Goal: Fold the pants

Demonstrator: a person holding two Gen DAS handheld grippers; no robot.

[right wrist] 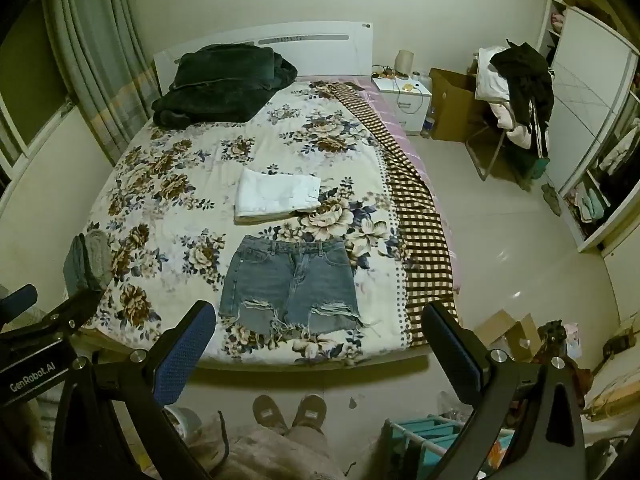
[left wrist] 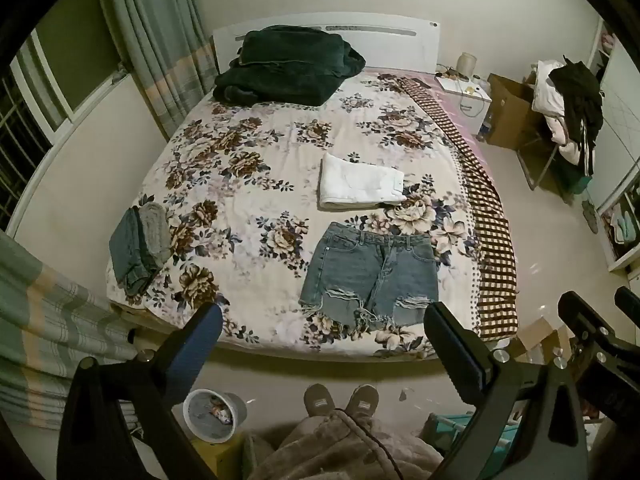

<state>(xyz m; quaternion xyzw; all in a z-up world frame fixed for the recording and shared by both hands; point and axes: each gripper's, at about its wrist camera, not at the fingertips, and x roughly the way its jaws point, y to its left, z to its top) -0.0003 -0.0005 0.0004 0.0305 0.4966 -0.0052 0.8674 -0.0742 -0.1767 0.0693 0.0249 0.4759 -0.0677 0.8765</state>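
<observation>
Near the foot of the bed (left wrist: 256, 184), on the flowered cover, a pair of denim shorts (left wrist: 370, 276) lies spread flat, waistband toward the headboard and the frayed, ripped leg hems toward the person standing at the bed's end. Just beyond the waistband sits a folded white garment (left wrist: 360, 182), close to the shorts but not touching them. Over by the left edge of the mattress a small stack of folded jeans (left wrist: 134, 248) rests with a grey folded piece (left wrist: 158, 228) lying against it. Up at the headboard a dark green blanket (left wrist: 286, 66) is heaped. A brown checked cloth (left wrist: 486, 216) runs down the right side of the bed. The left gripper (left wrist: 324, 322) hangs in the air short of the mattress, its two fingers spread wide with nothing between them; the right gripper (right wrist: 320, 322) hovers beside it, likewise gaping and empty, well apart from the shorts. Below them I see the person's two slippered feet (right wrist: 290, 410) on the pale floor, and a round bin (left wrist: 214, 416) just to the left of them. Off to the right stand a white nightstand (right wrist: 406, 102), a cardboard box (right wrist: 454, 102) and a chair piled with clothes (right wrist: 516, 92).
</observation>
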